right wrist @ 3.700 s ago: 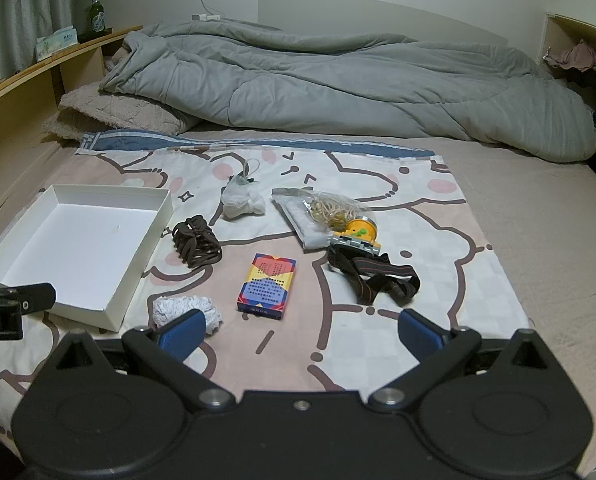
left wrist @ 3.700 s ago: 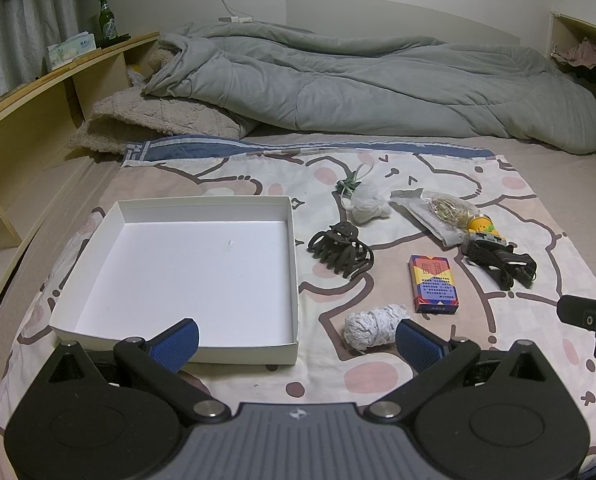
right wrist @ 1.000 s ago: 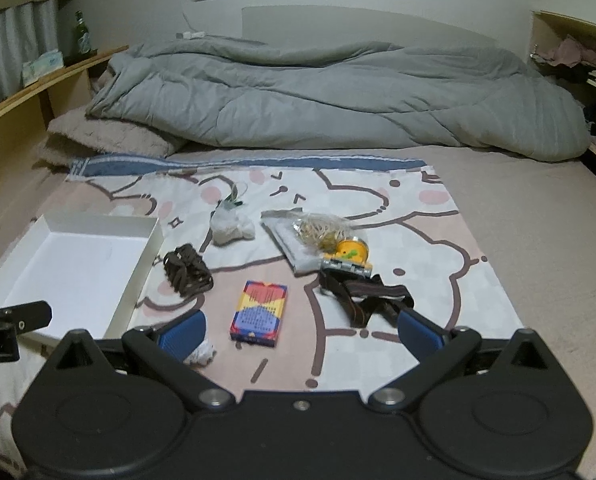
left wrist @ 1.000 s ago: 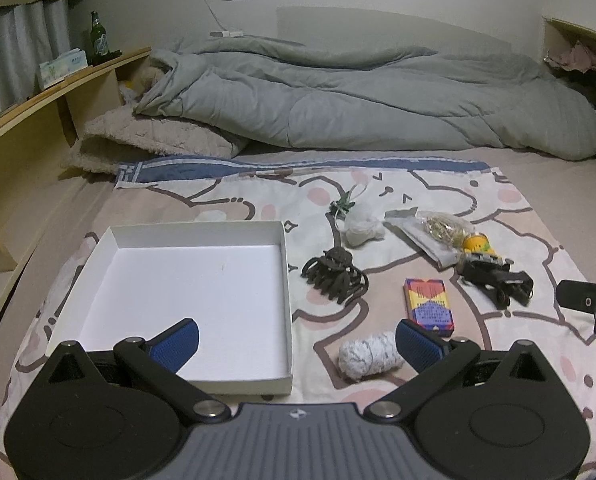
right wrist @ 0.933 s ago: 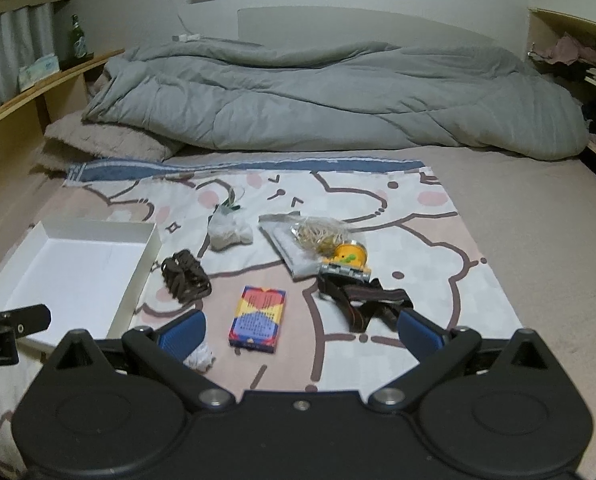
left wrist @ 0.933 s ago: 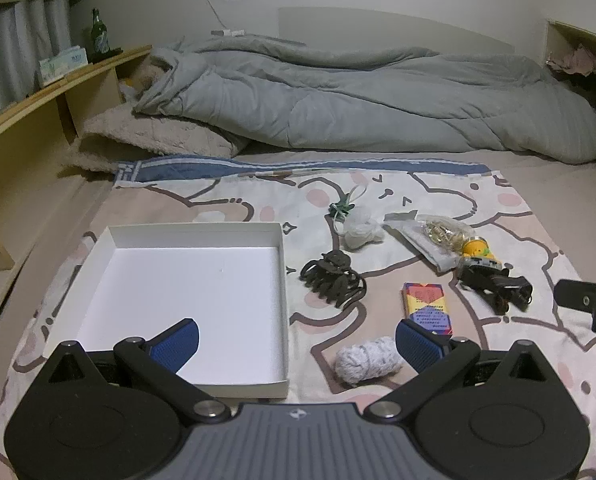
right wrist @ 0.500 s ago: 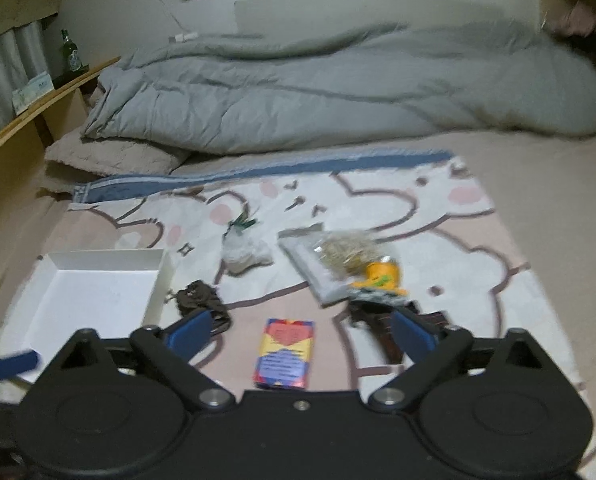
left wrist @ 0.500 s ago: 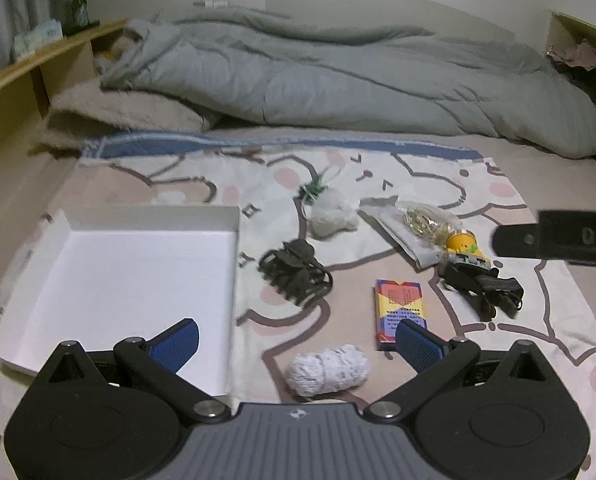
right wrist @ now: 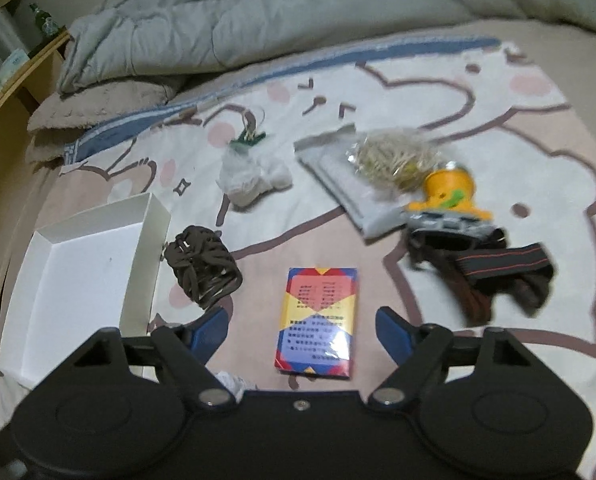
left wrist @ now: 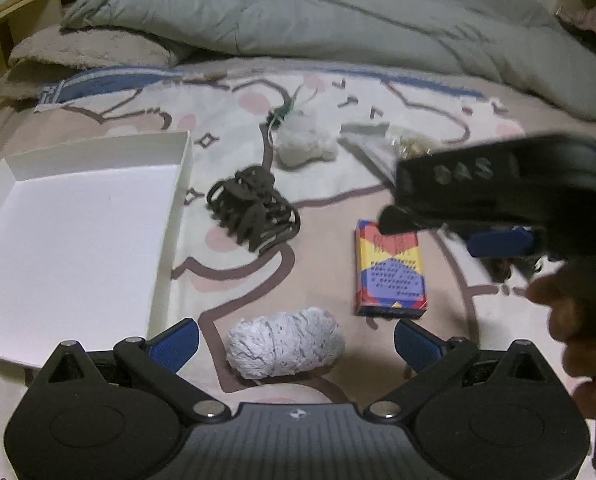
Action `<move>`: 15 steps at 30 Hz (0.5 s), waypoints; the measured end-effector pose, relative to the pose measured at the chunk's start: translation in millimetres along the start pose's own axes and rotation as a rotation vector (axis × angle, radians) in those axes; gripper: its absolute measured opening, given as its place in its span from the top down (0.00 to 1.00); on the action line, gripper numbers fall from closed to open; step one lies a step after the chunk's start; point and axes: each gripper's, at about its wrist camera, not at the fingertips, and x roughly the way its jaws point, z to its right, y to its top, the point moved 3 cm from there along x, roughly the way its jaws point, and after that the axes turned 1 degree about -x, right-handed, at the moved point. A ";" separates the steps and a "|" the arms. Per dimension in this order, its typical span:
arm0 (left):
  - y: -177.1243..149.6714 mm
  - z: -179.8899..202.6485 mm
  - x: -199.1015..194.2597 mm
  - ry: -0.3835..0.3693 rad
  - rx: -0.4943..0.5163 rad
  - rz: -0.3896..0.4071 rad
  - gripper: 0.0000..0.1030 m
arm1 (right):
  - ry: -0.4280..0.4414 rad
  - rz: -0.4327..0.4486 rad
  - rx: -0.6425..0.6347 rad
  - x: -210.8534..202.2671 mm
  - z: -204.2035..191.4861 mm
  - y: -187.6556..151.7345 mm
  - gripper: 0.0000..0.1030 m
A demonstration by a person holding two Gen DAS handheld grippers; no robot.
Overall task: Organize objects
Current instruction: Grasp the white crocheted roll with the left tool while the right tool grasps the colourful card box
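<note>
Card box (right wrist: pixel 317 320): flat on the cartoon-print sheet (right wrist: pixel 437 92), well right of the white tray (right wrist: pixel 82 264), with the brown hair claw (right wrist: pixel 202 272) between them. Long axis runs roughly straight away from the right wrist camera, so the short width is what the jaws would span.

Right gripper (right wrist: pixel 301 330): box sits dead ahead between the two blue pads, near end just beyond the fingertips, centred in the gap. Jaws spread wider than the box and have just been closing in; pads not touching it, nothing pinched. Pointed steeply down at the sheet. My read: this hand is lined up for the box, needs only more descent before squeezing.

Left gripper (left wrist: pixel 296 340): jaws spread, nothing held. The white yarn-like bundle (left wrist: pixel 286 348) lies between its pads, near the fingertips, long axis across the gap, so it would be gripped end to end. The bundle lies just right of the tray's near corner, and the card box is beyond and right of it. Also angled steeply down.

Both hands are close together: in the left view the right gripper's body overhangs the box's far end. Likely collision risk if both descend at once.

Tray looks empty; headlamp (right wrist: pixel 453 200) and bags beyond the box, untouched.
</note>
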 end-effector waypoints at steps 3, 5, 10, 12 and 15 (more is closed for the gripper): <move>-1.1 0.6 11.4 -0.001 -0.012 -0.032 0.01 | -0.001 -0.037 0.010 22.2 1.6 2.5 0.21; -0.8 0.0 15.3 -0.001 -0.020 -0.041 0.01 | -0.016 -0.063 0.003 35.1 2.4 3.3 0.21; -0.1 -2.5 27.3 0.048 -0.006 -0.059 0.01 | -0.039 -0.108 -0.009 56.9 6.3 4.8 0.21; 0.4 -3.6 30.9 0.086 -0.009 -0.075 0.01 | -0.035 -0.127 -0.016 63.8 6.8 3.9 0.21; 1.4 -5.9 35.2 0.125 -0.028 -0.085 0.01 | -0.026 -0.172 -0.019 76.3 5.5 -0.7 0.31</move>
